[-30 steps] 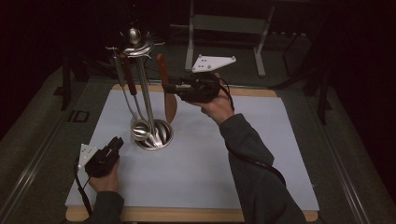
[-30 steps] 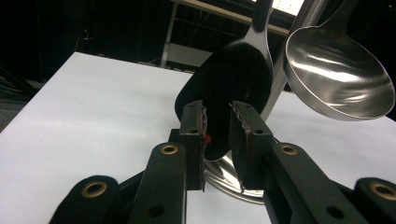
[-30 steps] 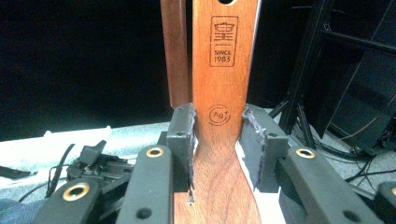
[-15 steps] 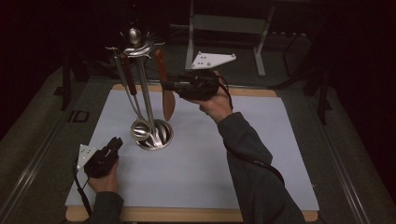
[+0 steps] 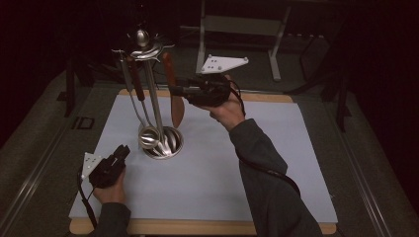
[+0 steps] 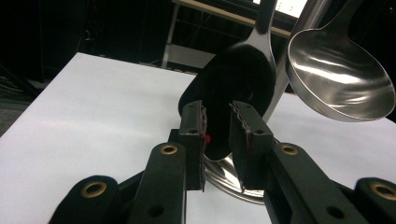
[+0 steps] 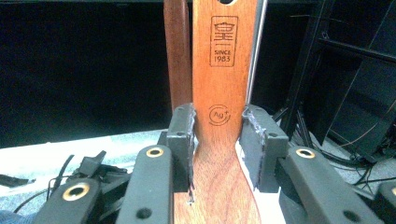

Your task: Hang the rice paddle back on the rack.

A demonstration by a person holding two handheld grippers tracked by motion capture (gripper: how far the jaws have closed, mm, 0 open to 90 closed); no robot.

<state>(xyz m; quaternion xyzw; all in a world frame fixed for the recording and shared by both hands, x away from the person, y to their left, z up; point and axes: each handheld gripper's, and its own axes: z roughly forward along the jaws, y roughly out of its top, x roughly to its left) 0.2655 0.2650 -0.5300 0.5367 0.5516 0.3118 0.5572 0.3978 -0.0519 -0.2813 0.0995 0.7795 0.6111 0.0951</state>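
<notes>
The wooden spatula (image 7: 224, 93) hangs upright on the rack (image 5: 148, 98), its long axis vertical, handle at 12 o'clock and blade at 6. In the right gripper view it stands square between the jaws, which bracket the neck where the handle widens: the left pad looks to be touching the wood, while a thin gap shows at the right pad, so I judge this a loose bracket rather than a firm pinch. In the high view the right gripper (image 5: 174, 90) reaches in from 3 o'clock and meets the spatula level, across its axis. The left gripper (image 5: 121, 152) rests on the mat (image 5: 276, 148) at about 8 o'clock from the rack base, jaws slightly parted with nothing between them, pointed at the ladle (image 6: 338, 77) bowls. The right hand is plainly the nearer; freeing the spatula will likely call for a lift straight up.
</notes>
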